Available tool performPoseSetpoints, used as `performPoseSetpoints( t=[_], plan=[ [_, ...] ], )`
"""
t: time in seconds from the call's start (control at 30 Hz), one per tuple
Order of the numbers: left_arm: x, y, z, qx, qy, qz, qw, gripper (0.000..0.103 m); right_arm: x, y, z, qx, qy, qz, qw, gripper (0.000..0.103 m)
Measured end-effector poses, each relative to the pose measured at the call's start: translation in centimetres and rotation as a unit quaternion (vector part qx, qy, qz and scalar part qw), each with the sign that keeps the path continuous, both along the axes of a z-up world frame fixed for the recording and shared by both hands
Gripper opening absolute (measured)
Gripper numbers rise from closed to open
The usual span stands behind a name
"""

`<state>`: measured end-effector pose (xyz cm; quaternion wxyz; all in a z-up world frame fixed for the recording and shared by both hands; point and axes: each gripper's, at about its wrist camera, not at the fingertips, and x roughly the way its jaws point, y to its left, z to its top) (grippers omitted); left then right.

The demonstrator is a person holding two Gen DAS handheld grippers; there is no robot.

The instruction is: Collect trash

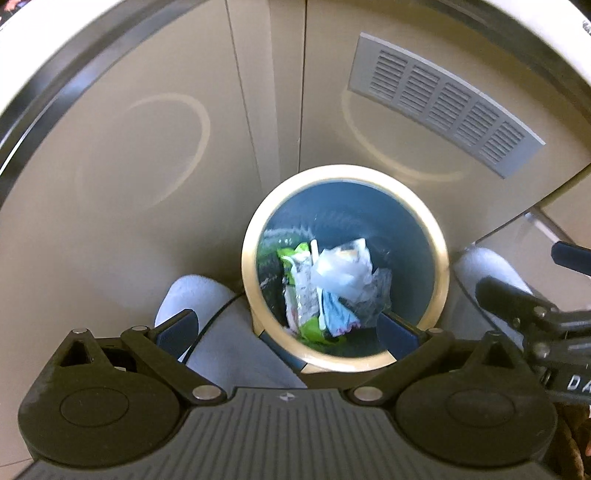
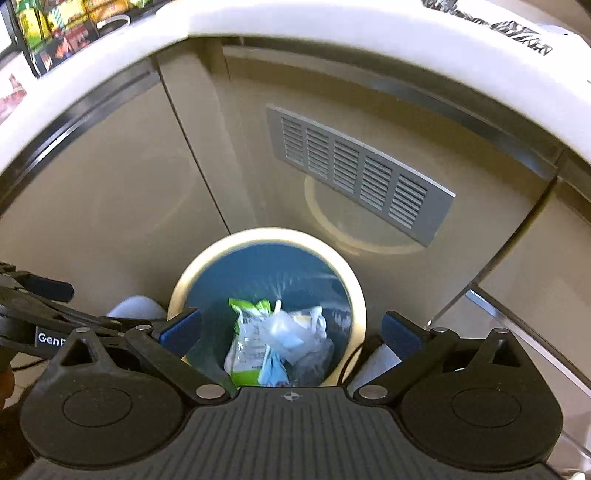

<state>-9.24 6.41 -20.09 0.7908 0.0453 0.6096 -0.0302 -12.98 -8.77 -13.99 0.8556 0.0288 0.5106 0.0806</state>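
A round bin with a cream rim (image 1: 345,170) and a blue inside stands on the floor against a beige cabinet. In it lie a green wrapper (image 1: 295,258), a white plastic bag (image 1: 343,269) and clear film. My left gripper (image 1: 287,329) hangs open over the bin's near edge with nothing between its blue pads. In the right wrist view the same bin rim (image 2: 258,233) shows with the green wrapper (image 2: 243,354) and white bag (image 2: 295,332) inside. My right gripper (image 2: 291,328) is wide open above them, holding nothing.
A person's feet in pale socks (image 1: 192,295) (image 1: 487,269) stand on either side of the bin. Behind it are beige cabinet doors with a grey vent grille (image 2: 354,173). A white countertop edge (image 2: 332,22) juts out above, with snack packets (image 2: 55,26) on it.
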Motion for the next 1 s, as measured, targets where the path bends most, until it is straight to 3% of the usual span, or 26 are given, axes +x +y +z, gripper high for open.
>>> performPoseSetpoints(
  t=[0.3, 1.0],
  plan=[
    [0.0, 0.3, -1.5, 0.007, 0.022, 0.006, 0.9997, 0.102, 0.3, 0.9, -0.9, -0.01, 0.018, 0.014, 1.0, 0.103],
    [0.3, -0.5, -2.0, 0.028, 0.03, -0.001, 0.9992, 0.103, 0.9, 0.8, -1.9, -0.005, 0.034, 0.008, 0.999, 0.103]
  ],
)
